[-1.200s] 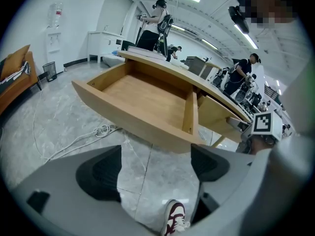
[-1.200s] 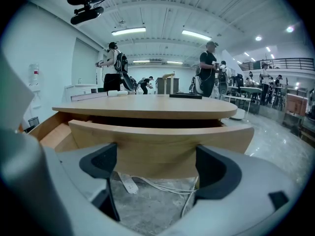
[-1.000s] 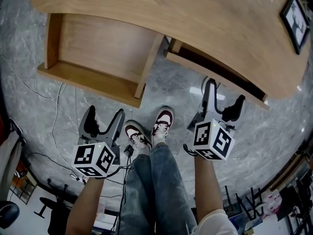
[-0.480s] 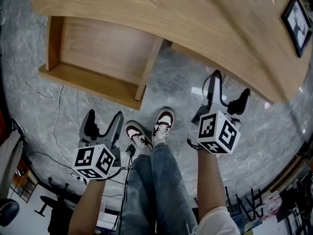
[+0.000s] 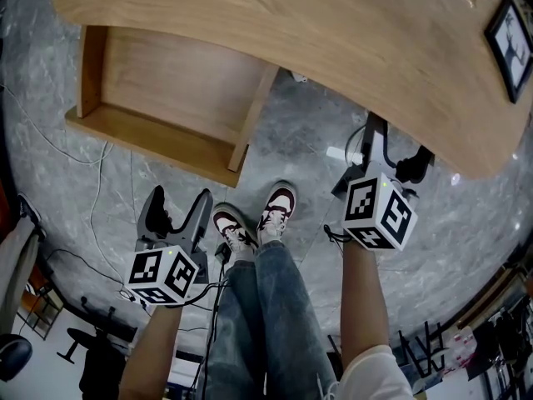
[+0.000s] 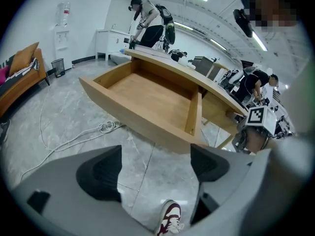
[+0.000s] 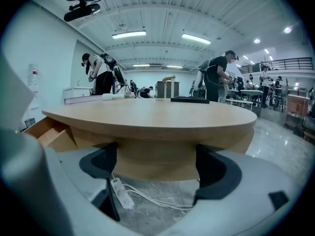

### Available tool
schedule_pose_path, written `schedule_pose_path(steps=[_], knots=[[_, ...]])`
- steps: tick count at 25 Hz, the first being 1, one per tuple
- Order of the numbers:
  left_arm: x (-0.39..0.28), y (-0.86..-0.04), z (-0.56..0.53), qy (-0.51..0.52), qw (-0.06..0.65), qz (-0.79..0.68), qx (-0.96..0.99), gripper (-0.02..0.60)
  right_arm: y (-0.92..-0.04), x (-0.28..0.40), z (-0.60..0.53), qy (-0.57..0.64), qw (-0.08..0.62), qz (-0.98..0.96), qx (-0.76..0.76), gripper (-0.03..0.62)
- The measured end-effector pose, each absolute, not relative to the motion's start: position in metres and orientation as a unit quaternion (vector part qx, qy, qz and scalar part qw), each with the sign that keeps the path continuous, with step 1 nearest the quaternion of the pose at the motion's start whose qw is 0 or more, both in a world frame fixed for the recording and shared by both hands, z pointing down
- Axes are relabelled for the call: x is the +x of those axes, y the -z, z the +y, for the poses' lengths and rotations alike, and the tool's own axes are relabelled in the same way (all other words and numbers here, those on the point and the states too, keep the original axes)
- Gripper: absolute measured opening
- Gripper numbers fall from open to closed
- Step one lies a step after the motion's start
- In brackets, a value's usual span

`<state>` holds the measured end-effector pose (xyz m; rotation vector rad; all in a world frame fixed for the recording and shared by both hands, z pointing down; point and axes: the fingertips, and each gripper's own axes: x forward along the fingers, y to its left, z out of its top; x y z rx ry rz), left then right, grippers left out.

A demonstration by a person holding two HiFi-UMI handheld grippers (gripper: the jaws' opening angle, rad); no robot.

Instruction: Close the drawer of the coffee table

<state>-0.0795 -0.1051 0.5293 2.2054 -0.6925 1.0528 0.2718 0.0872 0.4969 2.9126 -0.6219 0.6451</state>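
The round wooden coffee table (image 5: pixel 358 32) fills the top of the head view. Its left drawer (image 5: pixel 166 98) stands pulled far out and is empty. In the left gripper view the drawer (image 6: pixel 152 102) lies ahead, beyond the jaws. My left gripper (image 5: pixel 179 200) hangs open above the floor, a short way in front of the drawer's front panel and apart from it. My right gripper (image 5: pixel 396 147) is open too, with its fingertips at the table's rim on the right. In the right gripper view the table edge (image 7: pixel 162 124) spans the open jaws of the right gripper (image 7: pixel 157 168).
The person's shoes (image 5: pixel 254 219) stand on the grey marble floor between the grippers. A framed picture (image 5: pixel 510 44) lies on the tabletop at right. A white cable (image 5: pixel 92 198) trails left of the drawer. A power strip (image 7: pixel 120 193) lies under the table. People work at benches behind.
A second drawer that stood slightly out on the right has slid in under the tabletop. My right gripper has moved forward and right to the table rim. The left gripper has barely moved.
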Motion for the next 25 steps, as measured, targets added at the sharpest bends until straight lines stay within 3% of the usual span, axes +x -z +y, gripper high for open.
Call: schedule_pose_path(steps=[16, 25], knots=[[-0.077, -0.524, -0.103, -0.387, 0.299, -0.266, 0.831, 0.431, -0.497, 0.283, 0.082, -0.207, 0.047, -0.207, 0.955, 0.503], [-0.084, -0.516, -0.097, -0.371, 0.301, -0.26, 0.839, 0.431, -0.494, 0.262, 0.092, -0.225, 0.028, -0.199, 0.953, 0.445]])
